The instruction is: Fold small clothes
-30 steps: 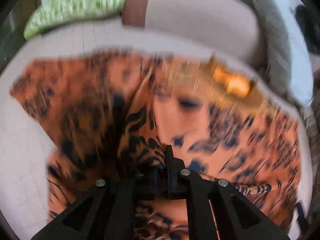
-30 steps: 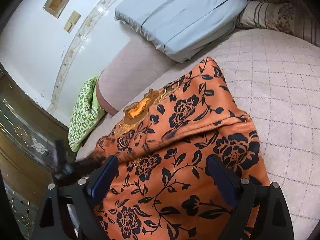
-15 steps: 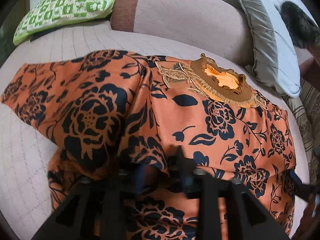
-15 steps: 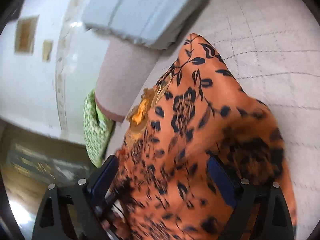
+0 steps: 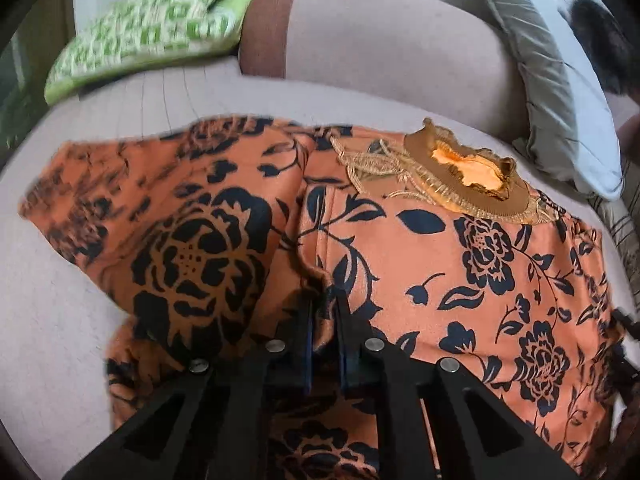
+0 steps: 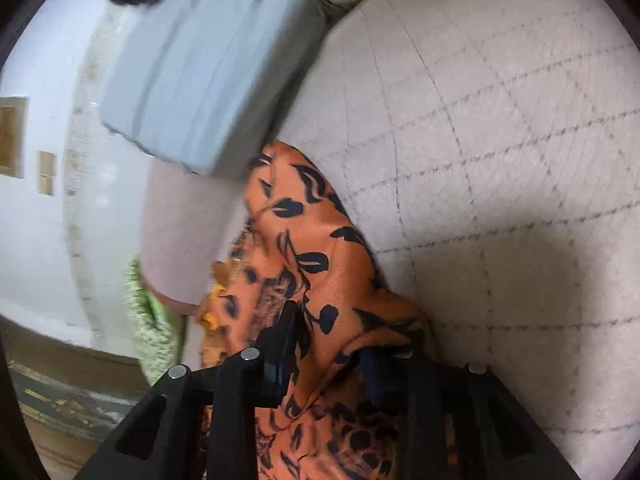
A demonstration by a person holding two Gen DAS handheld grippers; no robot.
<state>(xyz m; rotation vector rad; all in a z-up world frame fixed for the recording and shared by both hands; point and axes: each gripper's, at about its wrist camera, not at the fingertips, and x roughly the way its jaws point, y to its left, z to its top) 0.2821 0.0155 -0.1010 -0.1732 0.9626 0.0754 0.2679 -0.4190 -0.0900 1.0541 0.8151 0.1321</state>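
Orange floral top (image 5: 432,264) lay spread on quilted bed cover (image 6: 500,152), neckline toward the pillows. L gripper (image 5: 324,300) was pinched nearly closed on a raised fold near the garment's mid-left; jaws had just narrowed again w/ cloth between. R gripper (image 6: 332,344) had just been closing, jaws at a mid gap w/ a bunch of the top's edge between; pad contact unclear. Green pillow (image 5: 152,28) and grey pillow (image 6: 200,72) behind.

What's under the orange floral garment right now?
The orange floral garment lies on the pale quilted bed cover, which shows all around it. Both grippers pinch folds of it; whatever lies beneath those bunched layers is covered.
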